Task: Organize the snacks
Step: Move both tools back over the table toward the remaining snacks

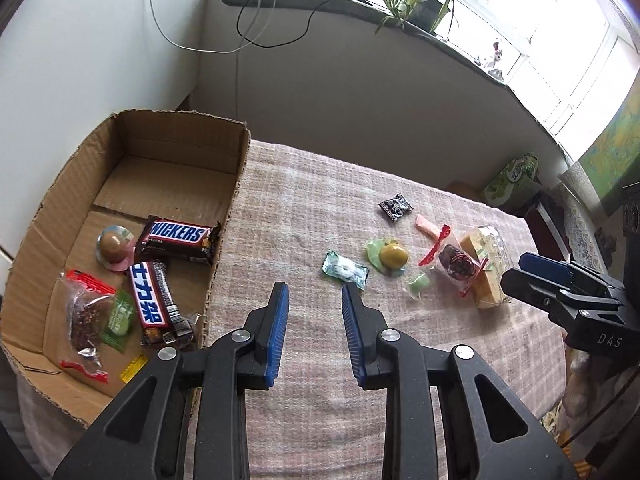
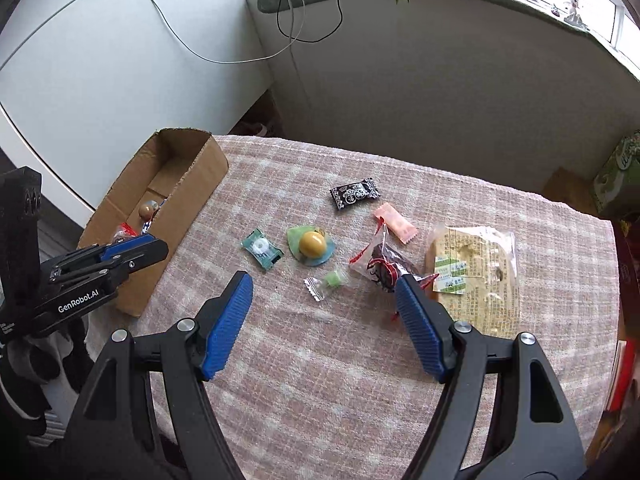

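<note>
Left wrist view: the cardboard box (image 1: 168,184) at the table's left edge already holds a Snickers bar (image 1: 178,240), a second chocolate bar (image 1: 154,304), a dried-fruit pack (image 1: 86,316) and a few small candies. Seven snacks lie loose on the checked tablecloth (image 1: 304,208), from the cracker packet (image 2: 476,268) down to the green candy (image 2: 334,279). Both tools are empty: the right gripper (image 2: 324,286) spread wide above that candy, the left gripper (image 1: 315,294) parted beside the box. Judging by this, a pick is next: lower, straddle, close.
</note>
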`<state>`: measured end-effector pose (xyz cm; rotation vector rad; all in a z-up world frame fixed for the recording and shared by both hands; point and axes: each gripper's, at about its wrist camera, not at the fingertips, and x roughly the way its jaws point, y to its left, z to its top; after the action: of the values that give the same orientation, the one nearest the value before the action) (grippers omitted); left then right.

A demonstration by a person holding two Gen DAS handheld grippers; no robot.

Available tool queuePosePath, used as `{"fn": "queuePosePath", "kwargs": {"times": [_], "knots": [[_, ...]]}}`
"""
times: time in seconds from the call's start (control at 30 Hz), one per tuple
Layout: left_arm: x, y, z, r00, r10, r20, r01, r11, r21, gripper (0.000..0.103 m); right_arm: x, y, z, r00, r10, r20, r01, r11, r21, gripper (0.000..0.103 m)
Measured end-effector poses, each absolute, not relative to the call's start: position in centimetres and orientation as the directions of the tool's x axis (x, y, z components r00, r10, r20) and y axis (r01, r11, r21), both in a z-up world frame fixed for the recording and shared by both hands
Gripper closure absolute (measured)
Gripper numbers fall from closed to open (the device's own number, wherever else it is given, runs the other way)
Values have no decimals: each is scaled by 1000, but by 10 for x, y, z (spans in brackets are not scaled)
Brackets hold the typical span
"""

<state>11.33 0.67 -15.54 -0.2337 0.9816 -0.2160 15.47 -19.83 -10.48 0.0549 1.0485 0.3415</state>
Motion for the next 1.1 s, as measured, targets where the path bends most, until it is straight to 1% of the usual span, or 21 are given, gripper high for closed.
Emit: {"fn": "queuePosePath", "kwargs": {"times": [0.23, 0.27, 0.33, 0.4, 0.5, 0.57, 0.6, 0.63, 0.8, 0.9, 1.0, 1.1], "knots": [[127, -24, -172, 485, -314, -816, 133, 949, -287, 77, 150, -228, -116, 458, 286, -842, -184, 957, 225, 27], [129, -27, -174, 479, -322, -817, 135, 946, -293, 77, 152, -230, -116, 459, 289, -840, -188, 956, 226, 27], [134, -33, -179, 470, -328, -820, 138, 944, -299, 77, 159, -232, -115, 460, 294, -838, -205, 953, 221, 33], [139, -38, -184, 465, -327, -823, 136, 945, -298, 77, 168, -229, -114, 456, 297, -839, -236, 949, 208, 37], [147, -43, -192, 457, -316, -831, 137, 949, -285, 77, 183, -218, -119, 435, 296, -850, -298, 939, 174, 37], [151, -43, -196, 457, -304, -836, 139, 953, -270, 71, 192, -211, -124, 417, 294, -860, -330, 931, 158, 39], [154, -45, -197, 457, -301, -837, 143, 954, -265, 62, 196, -209, -127, 409, 291, -865, -345, 927, 149, 40], [156, -46, -199, 454, -303, -838, 151, 953, -263, 59, 198, -206, -129, 401, 289, -869, -359, 922, 141, 40], [165, -55, -206, 448, -255, -857, 187, 964, -189, 59, 212, -201, -143, 358, 296, -885, -401, 905, 141, 40], [171, -66, -214, 433, -230, -872, 230, 963, -140, 53, 217, -198, -151, 337, 285, -898, -419, 899, 128, 40], [172, -77, -219, 445, -187, -876, 264, 962, -71, 52, 221, -199, -158, 317, 281, -906, -426, 896, 129, 40], [175, -79, -219, 465, -186, -866, 260, 963, -67, 52, 222, -198, -164, 299, 278, -913, -436, 891, 128, 40]]}}
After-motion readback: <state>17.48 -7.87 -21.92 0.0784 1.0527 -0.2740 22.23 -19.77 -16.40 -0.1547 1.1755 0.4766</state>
